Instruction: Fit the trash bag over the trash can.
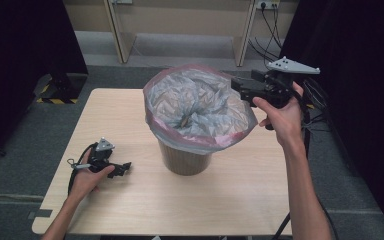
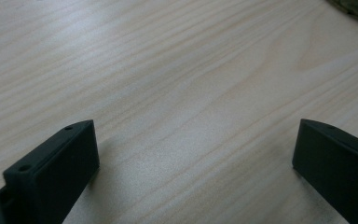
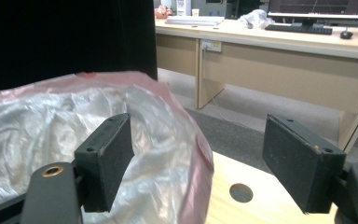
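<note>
Bag: pink liner (image 1: 200, 107) lined the bin (image 1: 185, 160).
Right gripper (image 1: 237, 84): open at the rim.
Left gripper (image 1: 125, 167): rested on the table (image 1: 230, 200).

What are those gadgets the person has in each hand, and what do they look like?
Each hand grips a black claw with two blocky, flat-faced jaws. The left claw and the right claw each carry a grey three-cornered plate on top, dotted with small holes. A black cable trails from each. Up close, the jaws show small screw holes and brass-ringed holes at the base. The forearms are bare, with no sleeves or gloves.
</note>
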A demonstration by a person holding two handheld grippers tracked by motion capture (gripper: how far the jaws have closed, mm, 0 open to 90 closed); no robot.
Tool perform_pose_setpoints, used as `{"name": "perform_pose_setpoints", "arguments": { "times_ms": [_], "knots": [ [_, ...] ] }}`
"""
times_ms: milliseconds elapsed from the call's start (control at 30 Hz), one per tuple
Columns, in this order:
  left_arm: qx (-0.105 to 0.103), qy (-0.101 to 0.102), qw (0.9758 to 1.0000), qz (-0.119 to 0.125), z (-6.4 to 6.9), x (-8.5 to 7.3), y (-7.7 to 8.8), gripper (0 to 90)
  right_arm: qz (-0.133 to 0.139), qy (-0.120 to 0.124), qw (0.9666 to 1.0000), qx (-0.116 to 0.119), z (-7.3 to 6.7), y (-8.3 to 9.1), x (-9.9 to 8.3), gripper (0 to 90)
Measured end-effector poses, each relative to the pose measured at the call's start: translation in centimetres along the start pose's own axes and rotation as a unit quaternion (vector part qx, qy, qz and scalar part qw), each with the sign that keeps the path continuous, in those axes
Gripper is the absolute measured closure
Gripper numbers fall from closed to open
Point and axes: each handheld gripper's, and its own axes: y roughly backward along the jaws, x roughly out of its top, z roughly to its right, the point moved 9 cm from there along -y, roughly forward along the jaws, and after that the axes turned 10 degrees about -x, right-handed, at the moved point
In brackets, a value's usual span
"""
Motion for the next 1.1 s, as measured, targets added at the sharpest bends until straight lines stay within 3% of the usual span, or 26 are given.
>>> {"name": "perform_pose_setpoints", "arguments": {
  "times_ms": [167,233,367,533,733,833,967,1100],
  "knots": [
    [-0.002,-0.003,1.0,0.008,0.2,0.0,0.2,3.4,-0.01,-0.008,0.9999,0.0,0.5,-0.6,-1.4,27.7],
    [-0.005,-0.006,0.9999,0.015,0.2,0.2,0.5,17.3,-0.011,-0.021,0.9997,0.005,0.8,-1.0,-2.3,29.1],
    [-0.009,-0.01,0.9989,0.044,0.8,1.1,1.5,15.2,-0.016,-0.025,0.9995,0.005,0.9,-1.4,-2.9,29.2],
    [-0.029,-0.007,0.9941,0.104,2.2,3.4,3.1,14.9,-0.02,-0.028,0.9994,0.006,0.7,-1.9,-3.4,29.3],
    [-0.033,-0.026,0.989,0.142,3.5,5.0,4.3,14.8,-0.019,-0.028,0.9994,0.004,0.4,-2.1,-3.5,29.3],
    [-0.045,-0.025,0.9828,0.177,4.3,6.2,5.3,14.8,-0.014,-0.026,0.9996,0.0,0.5,-2.0,-3.4,29.3],
    [-0.071,-0.027,0.9699,0.231,5.7,8.5,7.3,14.8,-0.014,-0.029,0.9995,-0.004,0.8,-2.1,-3.5,29.2],
    [-0.086,-0.028,0.9603,0.264,7.1,10.1,8.9,14.7,-0.015,-0.029,0.9995,-0.004,0.7,-2.2,-3.6,29.2]
  ]
}}
